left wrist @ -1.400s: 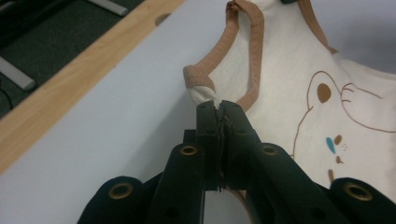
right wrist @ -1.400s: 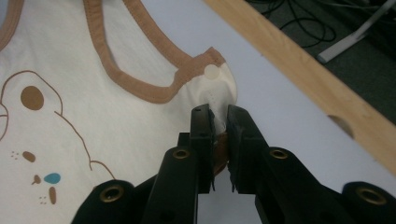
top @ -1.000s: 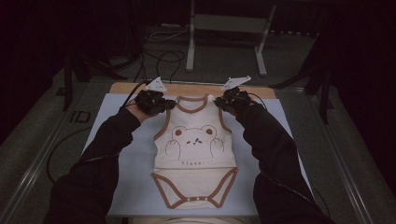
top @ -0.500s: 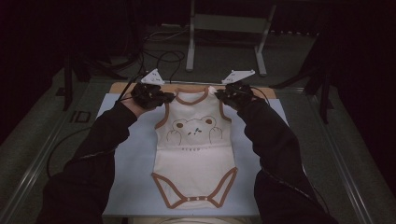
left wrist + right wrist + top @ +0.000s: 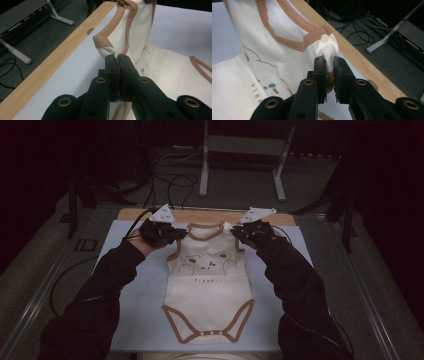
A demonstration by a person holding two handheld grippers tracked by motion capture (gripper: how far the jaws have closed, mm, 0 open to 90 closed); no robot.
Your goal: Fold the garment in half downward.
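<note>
The baby bodysuit [image 5: 210, 285] is lying front-up on the pale blue mat [image 5: 135, 320] covering the desk [image 5: 200, 215], collar at the far end and leg openings at the near end. The left gripper [image 5: 172, 234] is pinching the left shoulder strap, jaws clamping tightly on the fabric. The right gripper [image 5: 239, 234] is pinching the right shoulder strap beside its white snap button [image 5: 325, 38], jaws narrow with cloth between them. Both shoulders are hanging raised off the mat.

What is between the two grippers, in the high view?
The bodysuit's brown-trimmed neckline spans between the left gripper and the right gripper; each is shut on a shoulder strap, the top lifted off the white mat.
</note>
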